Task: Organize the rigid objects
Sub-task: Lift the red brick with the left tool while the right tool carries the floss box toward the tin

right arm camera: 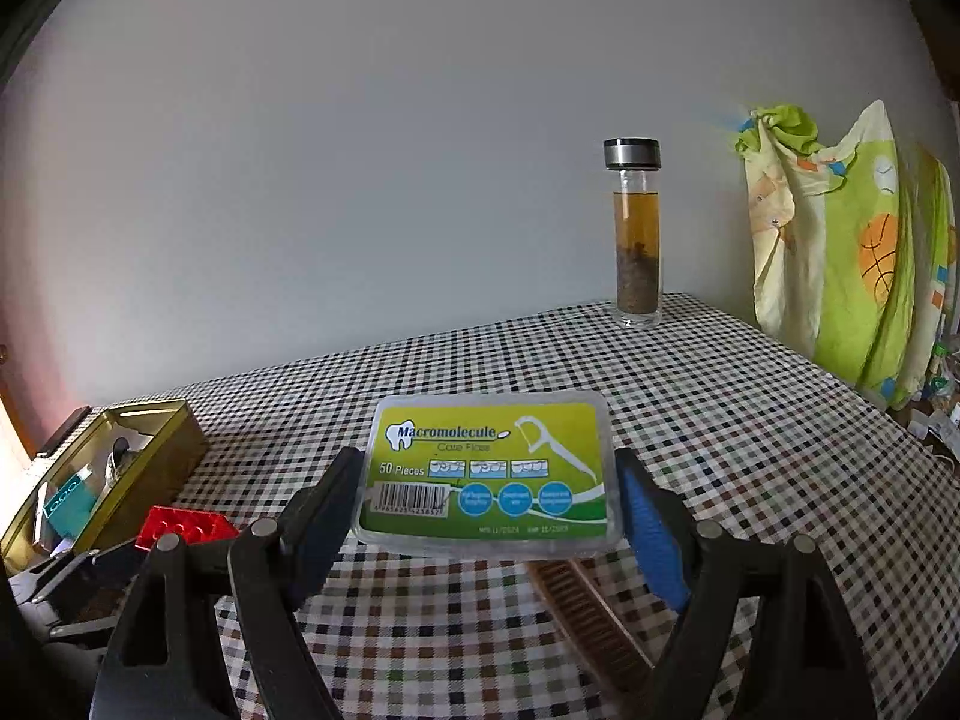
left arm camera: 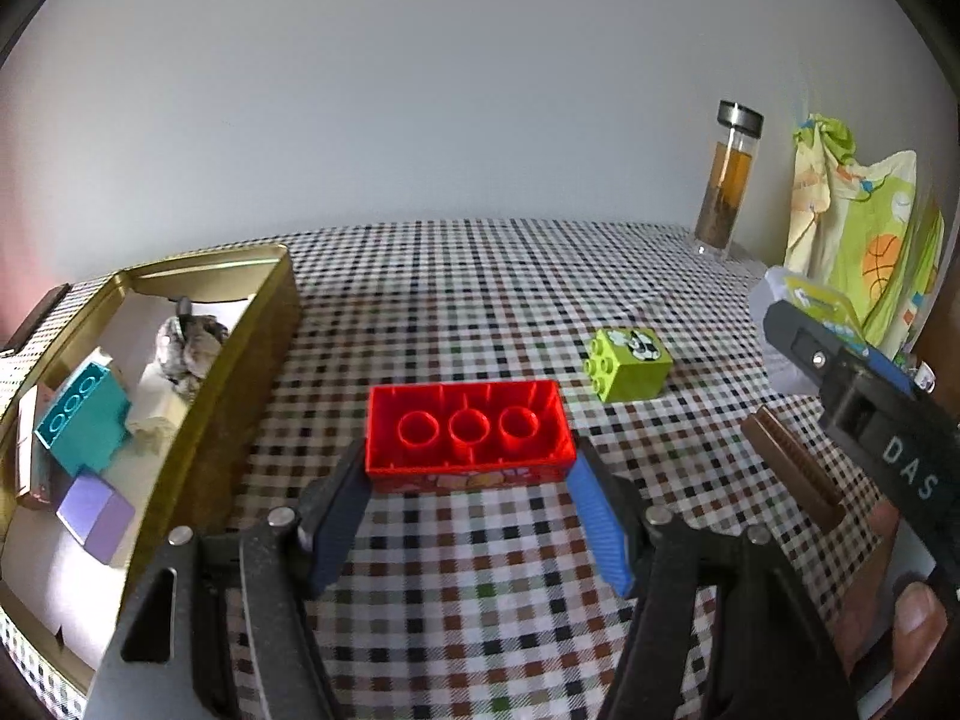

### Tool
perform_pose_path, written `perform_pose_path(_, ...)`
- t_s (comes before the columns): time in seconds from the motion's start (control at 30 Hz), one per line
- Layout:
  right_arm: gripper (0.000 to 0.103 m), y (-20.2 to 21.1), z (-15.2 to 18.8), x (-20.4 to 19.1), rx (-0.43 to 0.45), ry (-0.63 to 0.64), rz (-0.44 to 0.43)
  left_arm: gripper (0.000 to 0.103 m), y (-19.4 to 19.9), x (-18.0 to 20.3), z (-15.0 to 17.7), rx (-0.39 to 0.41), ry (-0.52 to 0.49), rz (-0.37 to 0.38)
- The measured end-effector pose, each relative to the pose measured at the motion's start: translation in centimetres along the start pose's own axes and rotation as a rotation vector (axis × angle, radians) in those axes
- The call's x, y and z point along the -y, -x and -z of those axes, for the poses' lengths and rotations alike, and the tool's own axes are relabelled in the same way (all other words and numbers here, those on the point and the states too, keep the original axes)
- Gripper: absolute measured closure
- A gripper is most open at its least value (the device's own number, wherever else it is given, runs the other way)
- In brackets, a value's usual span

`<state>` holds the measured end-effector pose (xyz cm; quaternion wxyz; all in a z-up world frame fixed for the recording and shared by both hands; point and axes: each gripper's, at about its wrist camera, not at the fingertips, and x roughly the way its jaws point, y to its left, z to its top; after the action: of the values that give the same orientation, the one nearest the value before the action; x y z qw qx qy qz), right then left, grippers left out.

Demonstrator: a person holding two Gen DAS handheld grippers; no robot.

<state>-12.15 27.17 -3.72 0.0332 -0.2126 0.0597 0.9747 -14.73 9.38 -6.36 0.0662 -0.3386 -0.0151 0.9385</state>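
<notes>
My left gripper (left arm camera: 471, 468) is shut on a red toy brick (left arm camera: 468, 435), held hollow side up just above the checked tablecloth, right of a gold tin (left arm camera: 240, 372). The tin holds a teal brick (left arm camera: 81, 414), a purple block (left arm camera: 96, 513) and other small items. A lime green brick (left arm camera: 627, 363) lies on the cloth further right. My right gripper (right arm camera: 489, 480) is shut on a clear floss-pick box with a green label (right arm camera: 489, 474), held above the cloth. The red brick (right arm camera: 183, 525) and the tin (right arm camera: 102, 480) show at the left of the right wrist view.
A brown comb (left arm camera: 792, 465) lies on the cloth at the right, below the floss box (right arm camera: 591, 618). A glass bottle of tea (right arm camera: 636, 240) stands at the table's far edge by the wall. A green patterned cloth (right arm camera: 852, 252) hangs at the right.
</notes>
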Motion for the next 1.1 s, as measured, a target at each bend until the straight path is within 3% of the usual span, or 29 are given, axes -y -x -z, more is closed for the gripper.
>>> perform_pose_path(0.37, 0.02, 0.9, 0.4, -2.8, 0.036, 0.057, -0.019, 0.038, 1.8, -1.4, 0.2, 0.078, 0.023, -0.036)
perform_pose_path(1.1, 0.02, 2.0, 0.9, -4.7, 0.076, 0.082, -0.054, 0.038, 4.0, -2.7, 0.8, 0.181, 0.02, -0.093)
